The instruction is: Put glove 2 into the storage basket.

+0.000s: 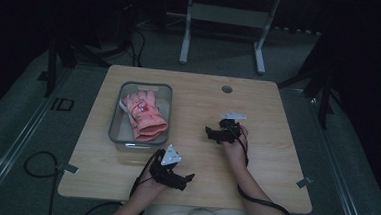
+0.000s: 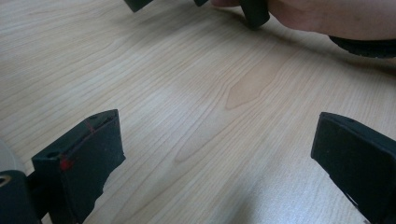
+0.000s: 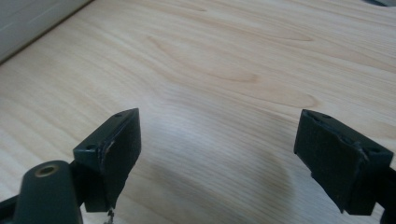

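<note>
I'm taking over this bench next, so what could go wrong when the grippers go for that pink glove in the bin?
The pink glove lies inside the grey bin, so wide-open jaws might catch its wall. The left gripper points away from the bin. The right gripper trails a cable that could snag.

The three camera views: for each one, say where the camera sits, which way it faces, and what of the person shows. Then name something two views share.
High view: fixed above the person's side, looking forward and down on the wooden table; both forearms, left gripper and right gripper show, plus a pink glove in a grey bin.
Left gripper view: rides the left gripper, jaws wide apart, facing the person's right hand.
Right gripper view: rides the right gripper, jaws apart, low over bare wood.
Shared: the right hand and the tabletop appear in the high and left gripper views.
</note>
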Motion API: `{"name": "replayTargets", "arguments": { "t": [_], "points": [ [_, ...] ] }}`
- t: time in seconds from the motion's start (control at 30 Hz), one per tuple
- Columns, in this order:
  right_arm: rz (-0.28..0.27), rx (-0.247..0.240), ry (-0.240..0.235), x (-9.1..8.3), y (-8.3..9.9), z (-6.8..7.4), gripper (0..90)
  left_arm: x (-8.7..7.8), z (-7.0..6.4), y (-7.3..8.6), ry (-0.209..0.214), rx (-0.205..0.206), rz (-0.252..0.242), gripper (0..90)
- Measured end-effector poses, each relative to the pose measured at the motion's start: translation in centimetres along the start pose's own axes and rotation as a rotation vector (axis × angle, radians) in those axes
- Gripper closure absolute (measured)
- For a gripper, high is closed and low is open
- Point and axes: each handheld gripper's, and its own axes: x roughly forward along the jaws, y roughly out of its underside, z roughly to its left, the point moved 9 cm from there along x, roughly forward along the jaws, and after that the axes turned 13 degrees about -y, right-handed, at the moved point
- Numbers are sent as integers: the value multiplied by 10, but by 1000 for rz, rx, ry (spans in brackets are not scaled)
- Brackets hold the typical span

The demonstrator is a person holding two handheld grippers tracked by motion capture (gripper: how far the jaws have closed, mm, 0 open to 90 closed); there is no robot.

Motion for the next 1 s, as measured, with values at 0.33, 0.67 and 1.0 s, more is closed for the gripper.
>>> {"name": "replayTargets", "arguments": {
  "t": [0.33, 0.67, 1.0],
  "points": [
    [-15, 19, 35, -2, 2, -7, 144, 2, 0, 3, -4, 11, 13, 17],
    [-50, 40, 40, -7, 2, -12, 145, 2, -1, 4, -11, 28, 9, 17],
    [-61, 56, 47, -8, 2, -14, 147, 3, -1, 5, -11, 27, 7, 17]
  ]
}}
